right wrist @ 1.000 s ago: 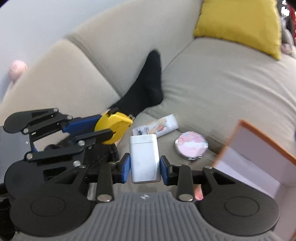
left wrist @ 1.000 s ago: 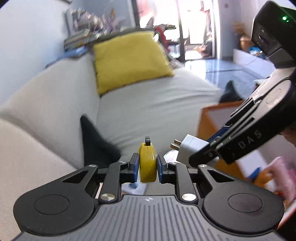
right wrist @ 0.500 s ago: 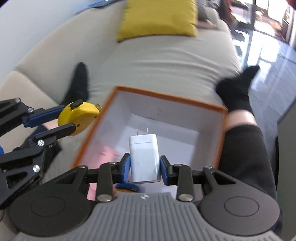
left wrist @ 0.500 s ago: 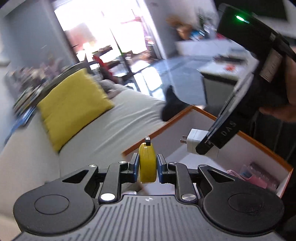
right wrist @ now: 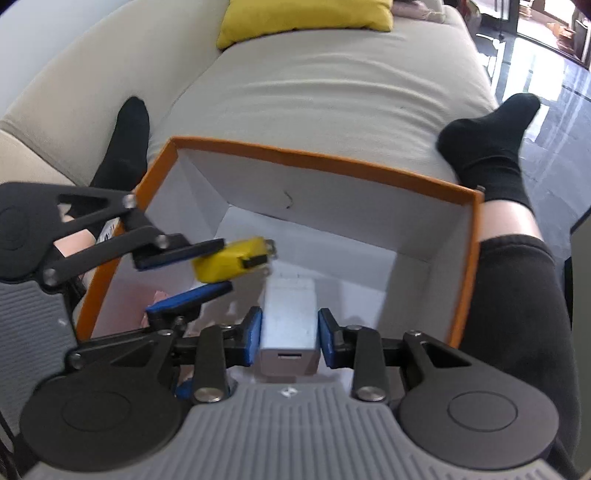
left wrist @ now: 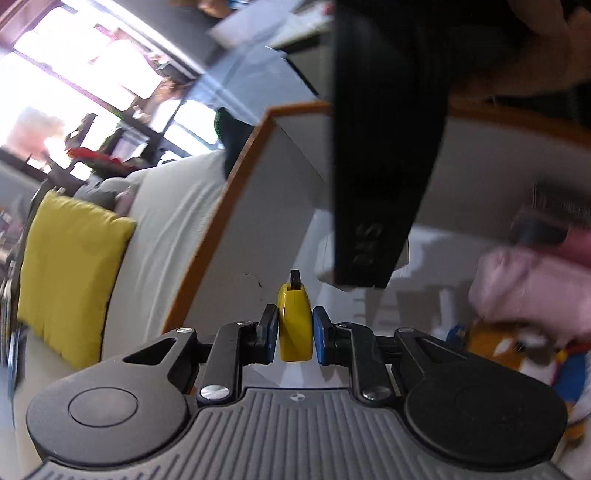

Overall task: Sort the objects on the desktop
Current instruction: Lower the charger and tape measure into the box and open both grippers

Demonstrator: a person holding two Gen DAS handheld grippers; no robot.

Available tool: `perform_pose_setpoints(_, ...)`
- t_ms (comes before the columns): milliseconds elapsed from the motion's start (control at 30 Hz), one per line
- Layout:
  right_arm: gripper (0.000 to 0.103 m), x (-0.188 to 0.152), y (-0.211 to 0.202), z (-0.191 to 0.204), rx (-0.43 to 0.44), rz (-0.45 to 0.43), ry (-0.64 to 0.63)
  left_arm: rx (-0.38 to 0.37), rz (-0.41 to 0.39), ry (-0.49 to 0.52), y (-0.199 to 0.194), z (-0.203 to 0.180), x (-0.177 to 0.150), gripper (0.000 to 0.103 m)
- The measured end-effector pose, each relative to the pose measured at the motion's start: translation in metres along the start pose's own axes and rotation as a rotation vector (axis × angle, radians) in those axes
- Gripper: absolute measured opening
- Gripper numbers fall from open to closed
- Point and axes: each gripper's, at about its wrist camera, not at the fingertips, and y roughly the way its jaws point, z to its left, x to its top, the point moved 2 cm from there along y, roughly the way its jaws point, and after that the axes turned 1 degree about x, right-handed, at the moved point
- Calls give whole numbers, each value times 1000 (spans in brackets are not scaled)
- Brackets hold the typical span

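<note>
My left gripper (left wrist: 294, 338) is shut on a yellow tape measure (left wrist: 293, 314), held edge-on between the blue pads. In the right wrist view the left gripper (right wrist: 221, 266) reaches in from the left with the tape measure (right wrist: 229, 260) inside the white, orange-rimmed box (right wrist: 314, 158). My right gripper (right wrist: 290, 336) is shut on a white charger (right wrist: 290, 317), its prongs pointing away, low over the box floor. In the left wrist view the box rim (left wrist: 236, 192) runs up the middle, and the other tool's black body hides most of the charger.
The box rests on a beige sofa (right wrist: 332, 85) between a person's legs in black socks (right wrist: 487, 147). A yellow cushion (right wrist: 306, 14) lies at the sofa's far end. Blurred pink things (left wrist: 535, 288) and an orange-and-blue one (left wrist: 498, 343) lie in the box.
Both grippers swung from over the sofa seat to the box and sank into it. The left one rolled. Each kept its hold on its object.
</note>
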Motion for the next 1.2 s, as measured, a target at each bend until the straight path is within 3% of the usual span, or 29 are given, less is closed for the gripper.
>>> perform_pose_setpoints(433,35,4,31,-1,-40,63,-18,-54,63,168,52,4,-16,23)
perform_pose_setpoints(667,35,1,39,-3,-48,93,1,-147,112,129,63,13,-21,27)
perform_pose_setpoints(867,35,-3,39,-2,-43,108,24,-240,163,-13,75,32,-30,30)
perform_pose_setpoints(1200,35,-8,51,-1,-33,128,109,-239,74,-192,63,57,-45,34)
